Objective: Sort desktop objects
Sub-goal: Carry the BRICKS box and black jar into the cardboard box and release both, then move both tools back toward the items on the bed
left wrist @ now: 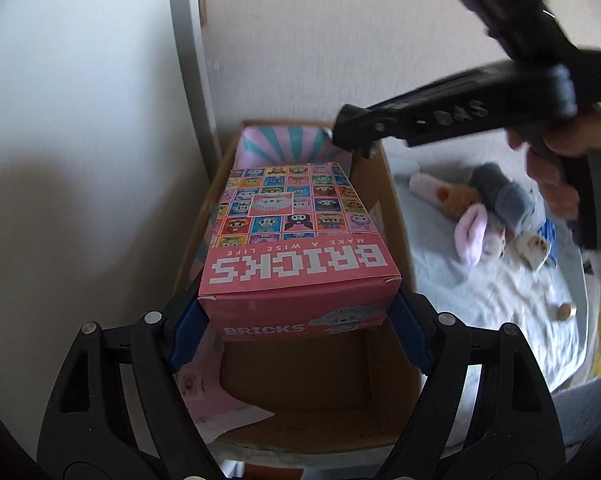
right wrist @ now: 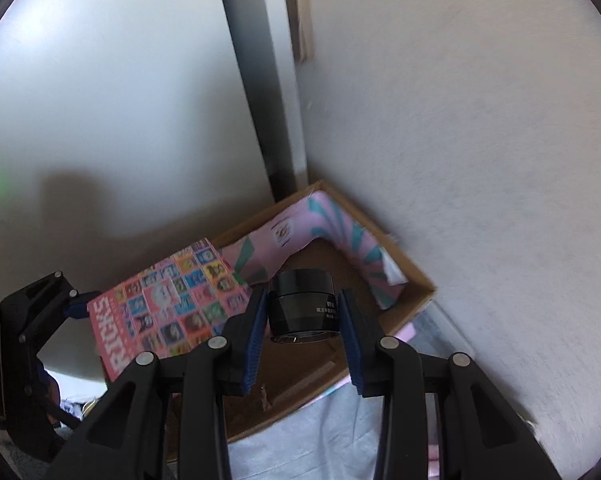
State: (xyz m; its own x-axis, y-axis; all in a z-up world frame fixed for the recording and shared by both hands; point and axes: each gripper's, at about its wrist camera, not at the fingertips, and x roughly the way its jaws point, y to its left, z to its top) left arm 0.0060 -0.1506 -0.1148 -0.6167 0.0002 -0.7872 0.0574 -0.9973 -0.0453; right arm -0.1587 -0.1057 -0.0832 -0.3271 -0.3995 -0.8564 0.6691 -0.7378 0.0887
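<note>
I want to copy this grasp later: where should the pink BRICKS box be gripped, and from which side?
Grip the BRICKS box across its narrow width at one short end, as the left gripper does, coming in along its length. Its flat, parallel long sides suit the pads.

White wall (left wrist: 80, 120), left half of the left wrist frame, and pale textured wall (right wrist: 480, 140), right of the right wrist frame. Grey vertical frame strip (left wrist: 184, 60), upper centre-left. Light blue-grey cloth (left wrist: 480, 300), lower right, wrinkled.
</note>
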